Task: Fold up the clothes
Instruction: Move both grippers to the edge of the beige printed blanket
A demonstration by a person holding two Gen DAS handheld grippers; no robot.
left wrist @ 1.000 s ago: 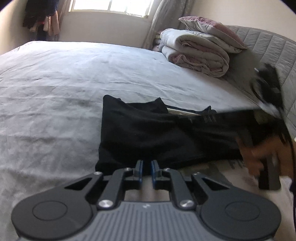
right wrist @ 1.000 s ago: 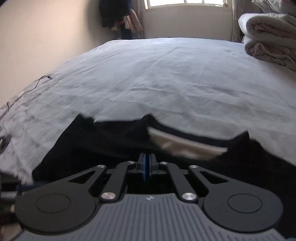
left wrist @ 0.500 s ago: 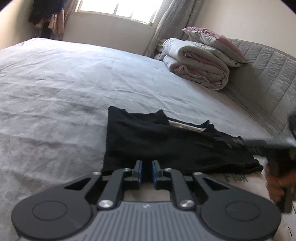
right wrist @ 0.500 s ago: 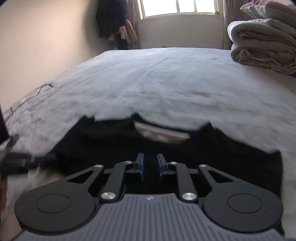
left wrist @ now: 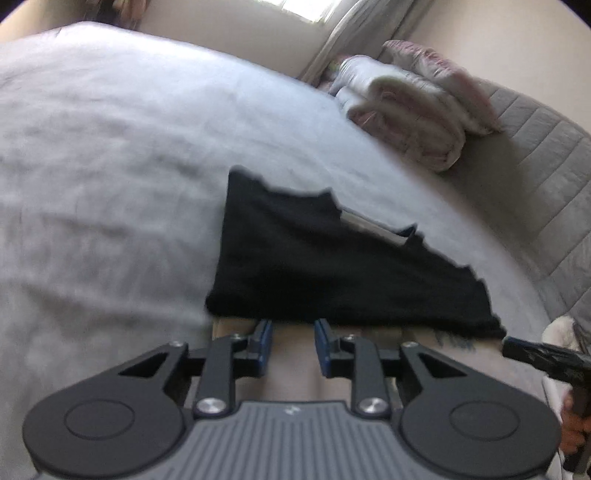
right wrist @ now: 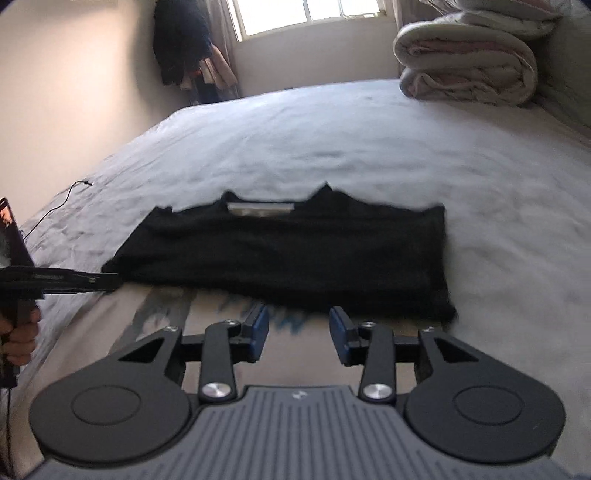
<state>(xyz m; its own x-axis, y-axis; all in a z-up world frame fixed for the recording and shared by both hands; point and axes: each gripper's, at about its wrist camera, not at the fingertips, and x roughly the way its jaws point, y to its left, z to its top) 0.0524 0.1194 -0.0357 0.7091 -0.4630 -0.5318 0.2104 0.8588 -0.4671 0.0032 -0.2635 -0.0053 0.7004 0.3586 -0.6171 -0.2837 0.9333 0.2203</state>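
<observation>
Since 1 s ago we've let go: both grippers, left point(left wrist: 291, 341) & right point(right wrist: 299, 330), now gape, holding nothing; black garment point(right wrist: 288, 251) lies doubled over the beige part point(right wrist: 221, 325), so this fold looks set.

A folded duvet point(right wrist: 469, 59) sits at the bed's point(right wrist: 332, 140) far right corner; clothes point(right wrist: 184, 48) hang beside the window point(right wrist: 306, 14).

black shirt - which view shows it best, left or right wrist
The right wrist view: the black shirt lies square across the frame, with the collar and both side edges visible. The left wrist view shows the same shirt at a slant, blurrier, with its near edge just beyond the open fingers.
</observation>
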